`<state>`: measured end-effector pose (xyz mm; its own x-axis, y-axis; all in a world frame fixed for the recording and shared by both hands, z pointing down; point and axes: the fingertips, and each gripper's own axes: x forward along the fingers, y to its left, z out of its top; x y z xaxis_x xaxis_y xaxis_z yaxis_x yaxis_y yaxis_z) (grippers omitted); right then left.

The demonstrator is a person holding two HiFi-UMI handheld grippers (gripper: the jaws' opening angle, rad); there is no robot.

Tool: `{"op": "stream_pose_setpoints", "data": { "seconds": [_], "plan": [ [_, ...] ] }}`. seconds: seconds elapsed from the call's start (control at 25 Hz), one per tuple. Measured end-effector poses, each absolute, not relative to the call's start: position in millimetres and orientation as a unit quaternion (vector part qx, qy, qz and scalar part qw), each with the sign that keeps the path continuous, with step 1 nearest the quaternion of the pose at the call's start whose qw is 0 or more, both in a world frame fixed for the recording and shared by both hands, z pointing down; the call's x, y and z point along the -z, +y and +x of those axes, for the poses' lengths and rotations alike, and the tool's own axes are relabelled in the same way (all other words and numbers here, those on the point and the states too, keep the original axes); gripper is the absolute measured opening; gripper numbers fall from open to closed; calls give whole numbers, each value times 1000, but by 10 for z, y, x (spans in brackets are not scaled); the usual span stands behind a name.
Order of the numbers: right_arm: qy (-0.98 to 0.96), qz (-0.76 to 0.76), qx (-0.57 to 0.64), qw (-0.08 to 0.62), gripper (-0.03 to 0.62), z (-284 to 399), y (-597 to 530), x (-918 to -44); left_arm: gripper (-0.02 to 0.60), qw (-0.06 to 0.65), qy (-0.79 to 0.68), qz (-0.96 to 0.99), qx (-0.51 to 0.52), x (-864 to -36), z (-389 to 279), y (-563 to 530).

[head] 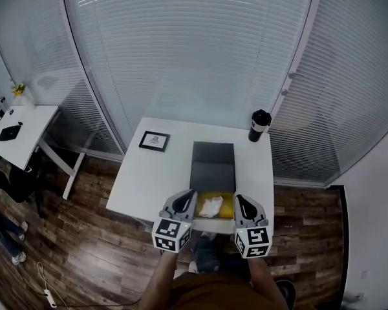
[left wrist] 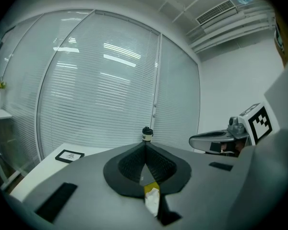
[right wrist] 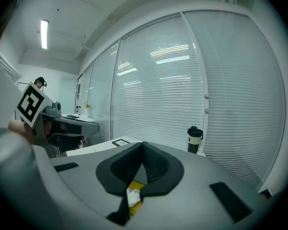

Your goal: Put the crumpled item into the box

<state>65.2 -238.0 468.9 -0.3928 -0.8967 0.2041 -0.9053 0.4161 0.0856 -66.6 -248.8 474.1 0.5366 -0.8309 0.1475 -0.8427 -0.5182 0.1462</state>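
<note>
A crumpled white item (head: 211, 206) lies on a yellow surface (head: 225, 206) at the near edge of the white table (head: 155, 176). A dark grey box (head: 212, 165) lies just beyond it, running away from me. My left gripper (head: 190, 194) hovers just left of the crumpled item and my right gripper (head: 238, 198) just right of it. Both are shut and hold nothing. In the left gripper view the crumpled item (left wrist: 152, 201) shows below the closed jaws of the left gripper (left wrist: 145, 145). Under the right gripper (right wrist: 143, 144), the right gripper view shows the crumpled item (right wrist: 133, 196) too.
A black tumbler (head: 259, 126) stands at the table's far right corner. A small framed picture (head: 154, 141) lies at the far left. Window blinds run behind the table. A white side desk (head: 26, 131) stands to the left on the wood floor.
</note>
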Motion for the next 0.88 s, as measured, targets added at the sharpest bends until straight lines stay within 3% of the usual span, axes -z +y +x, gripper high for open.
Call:
{"op": "stream_pose_setpoints", "data": {
  "seconds": [0.88],
  "plan": [
    [-837,536,-27,109,12,688,-2451,-4735,25,105,-478,871,-38,-4798,-603,-2562]
  ]
}}
